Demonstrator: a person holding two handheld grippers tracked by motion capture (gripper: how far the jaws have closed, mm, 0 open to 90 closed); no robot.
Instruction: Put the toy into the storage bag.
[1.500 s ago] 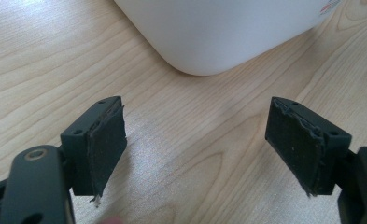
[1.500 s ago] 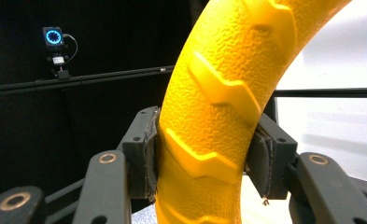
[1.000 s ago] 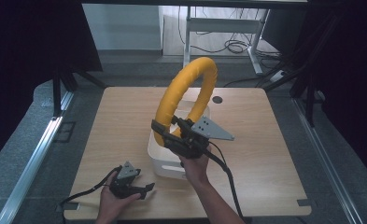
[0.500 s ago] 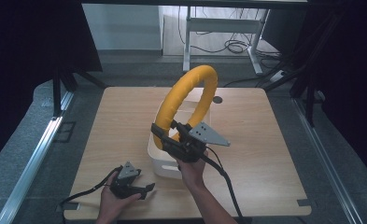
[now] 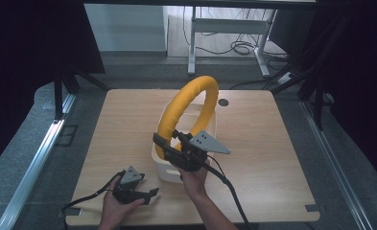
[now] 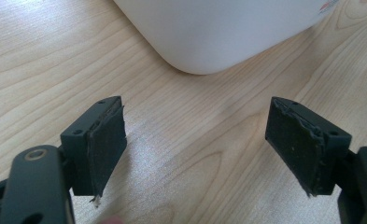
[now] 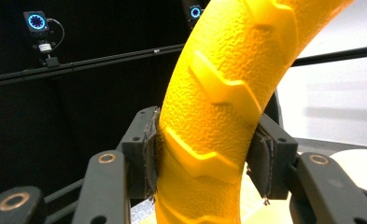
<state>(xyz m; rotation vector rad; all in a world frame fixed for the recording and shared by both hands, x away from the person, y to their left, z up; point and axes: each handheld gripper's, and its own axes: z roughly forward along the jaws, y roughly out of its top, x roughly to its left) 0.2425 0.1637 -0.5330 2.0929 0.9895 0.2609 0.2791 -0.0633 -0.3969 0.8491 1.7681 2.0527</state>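
Right gripper (image 5: 169, 146) clamped on yellow ring (image 5: 188, 108), held upright above white bin (image 5: 163, 167), bin directly below. Left gripper (image 5: 150, 193) spread wide, empty, resting low, just beside bin's near corner.

Yellow ring (image 7: 218, 107) pebbled, ridged; bin (image 6: 218, 28) smooth matt plastic; table (image 6: 195, 140) wood-grain.

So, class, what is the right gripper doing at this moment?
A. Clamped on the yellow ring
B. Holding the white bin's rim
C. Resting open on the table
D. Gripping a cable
A: the right gripper has both jaws pressed against the yellow ring, held above the white bin.
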